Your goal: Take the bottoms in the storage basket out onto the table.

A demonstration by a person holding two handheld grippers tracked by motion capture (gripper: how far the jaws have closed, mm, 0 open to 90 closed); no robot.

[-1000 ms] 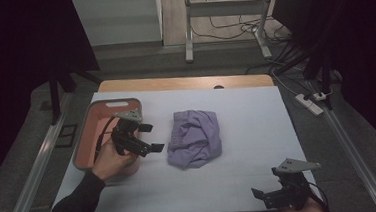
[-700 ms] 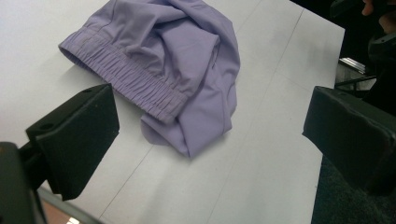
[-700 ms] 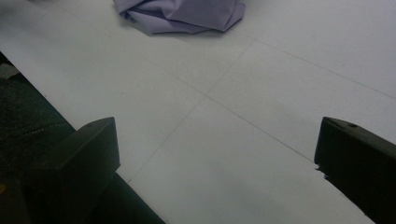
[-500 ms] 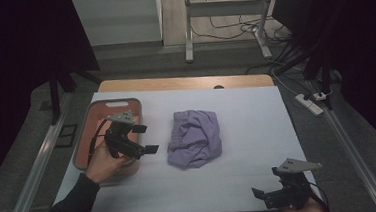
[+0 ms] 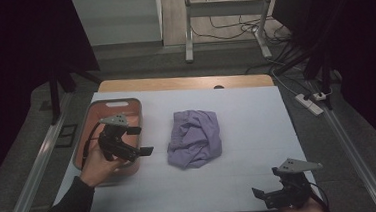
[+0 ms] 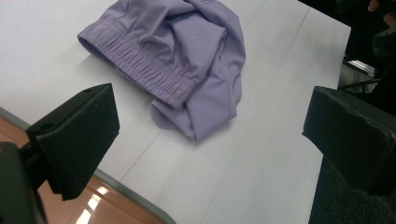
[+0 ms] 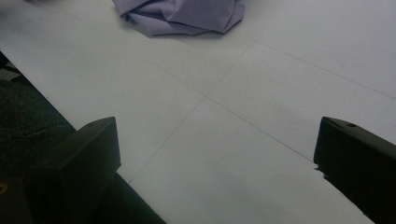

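Dim workroom with a white-topped counter [image 5: 249, 147], wooden edge at its far side, grey floor around. Nearest, at the near right corner of the counter: right claw [image 5: 266, 196], held in a hand at the bottom edge, jaws spread wide and empty, grey three-cornered plate on top; in the right gripper view, both black jaws far apart over bare white surface, purple cloth [image 7: 180, 14] well ahead at the top. Farther in, on the left: left claw [image 5: 141, 141], gripped by a hand [image 5: 99, 166] with a dark sleeve, hovering over the right rim of a salmon-coloured tray [image 5: 126, 106], jaws spread wide, nothing between them, pointed toward the cloth. Mid-counter, just right of the tray and apart from both claws: crumpled purple cloth [image 5: 196, 138], lying in a loose heap; in the left gripper view, gathered elastic band [image 6: 140, 65] across its upper fold. Beyond the counter: metal frame legs [image 5: 188, 31], loose cables, power strip [image 5: 310, 102] on the floor at right.
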